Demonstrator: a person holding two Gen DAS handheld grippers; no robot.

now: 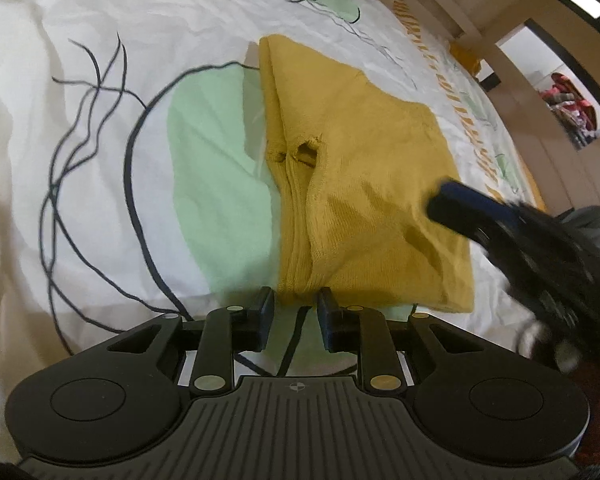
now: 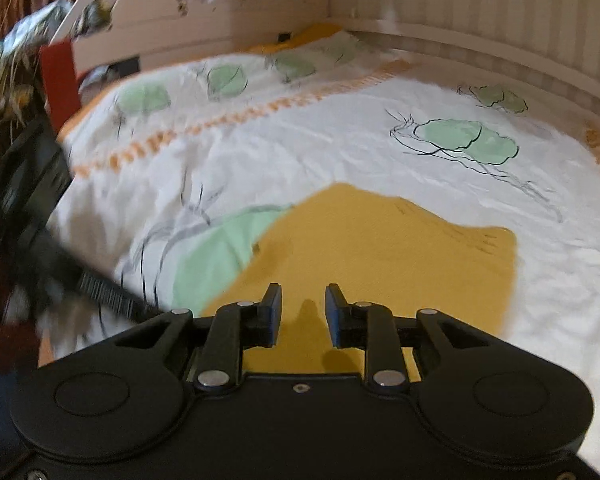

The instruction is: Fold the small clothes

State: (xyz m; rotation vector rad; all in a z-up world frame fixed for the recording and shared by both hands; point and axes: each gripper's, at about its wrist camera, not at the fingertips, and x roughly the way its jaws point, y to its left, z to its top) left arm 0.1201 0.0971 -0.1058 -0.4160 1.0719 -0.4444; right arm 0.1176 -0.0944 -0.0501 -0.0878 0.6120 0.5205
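A small mustard-yellow knit garment (image 1: pixel 364 184) lies folded on the bed, its folded edge running along its left side. My left gripper (image 1: pixel 296 312) is open, its fingertips at the garment's near edge on either side of the fold, gripping nothing. My right gripper (image 1: pixel 440 204) reaches over the garment's right part in the left wrist view, blurred. In the right wrist view the right gripper (image 2: pixel 303 312) is open and empty, just above the yellow garment (image 2: pixel 380 252).
The bed is covered by a white duvet (image 1: pixel 80 120) printed with green patches and dark lines. A wooden bed frame (image 2: pixel 480 40) runs along the far side. The left gripper's body (image 2: pixel 28 208) shows blurred at the left of the right wrist view.
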